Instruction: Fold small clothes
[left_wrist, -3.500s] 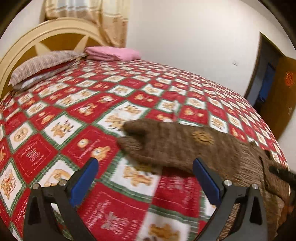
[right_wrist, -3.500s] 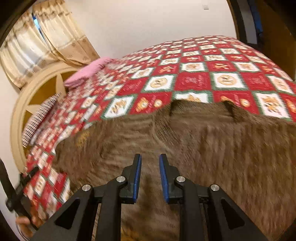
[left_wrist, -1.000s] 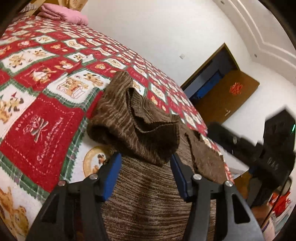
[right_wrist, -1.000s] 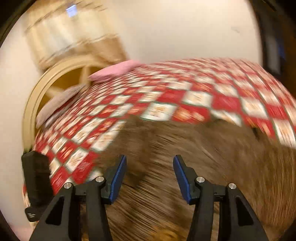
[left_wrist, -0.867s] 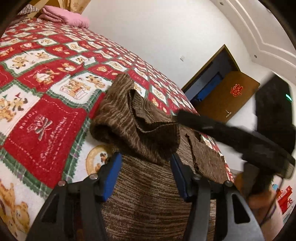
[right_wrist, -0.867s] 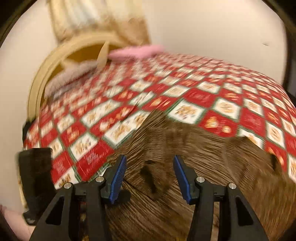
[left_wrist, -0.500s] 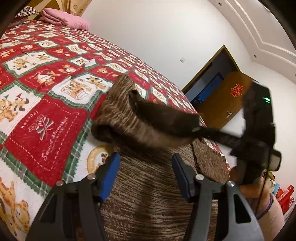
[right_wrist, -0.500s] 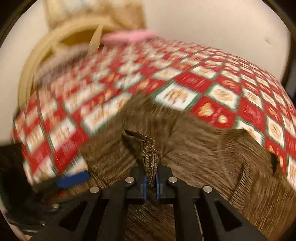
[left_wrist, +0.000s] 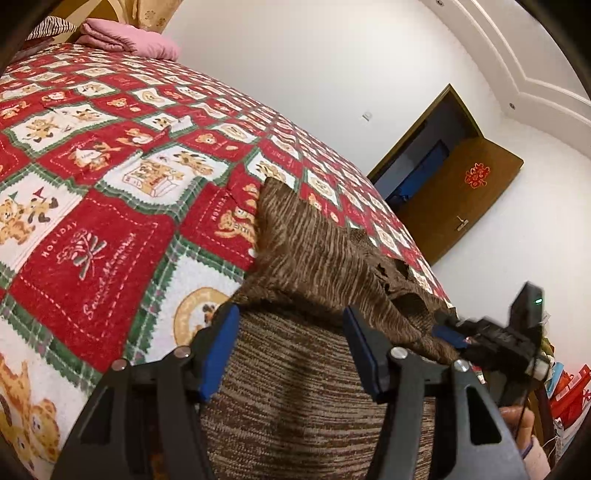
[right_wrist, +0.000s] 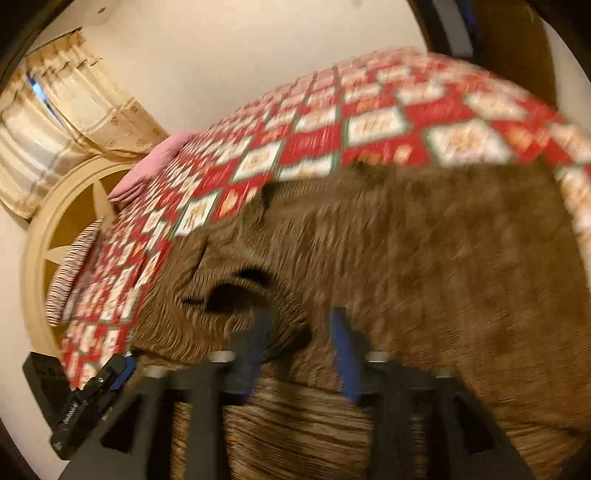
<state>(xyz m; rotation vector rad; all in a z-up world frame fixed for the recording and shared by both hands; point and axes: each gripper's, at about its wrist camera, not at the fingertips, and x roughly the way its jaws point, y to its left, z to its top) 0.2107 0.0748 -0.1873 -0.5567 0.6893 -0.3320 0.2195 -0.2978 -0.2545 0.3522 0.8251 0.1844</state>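
Note:
A brown knit sweater (left_wrist: 314, 258) lies spread on the bed, one sleeve folded across its body toward the right. My left gripper (left_wrist: 291, 332) hovers low over the sweater's near edge, open, its blue pads apart with no cloth pinched. My right gripper (left_wrist: 447, 325) sits at the sleeve's far end. In the blurred right wrist view the sweater (right_wrist: 424, 258) fills the frame. There the right gripper (right_wrist: 301, 332) has its jaws opening, pads apart above the cloth and pressing on nothing. The left gripper (right_wrist: 110, 373) shows at lower left.
A red, white and green patchwork bedspread (left_wrist: 110, 221) covers the bed. A folded pink blanket (left_wrist: 129, 37) and a striped pillow (right_wrist: 74, 269) lie by the cream headboard (right_wrist: 55, 221). A brown door (left_wrist: 461, 203) stands open beyond the bed. A hand (left_wrist: 521, 424) holds the right gripper.
Half a second ago the right gripper was shut on the sleeve cuff. It has since swept right across the sweater with the sleeve, rolled, and its jaws have parted. The left gripper stayed put.

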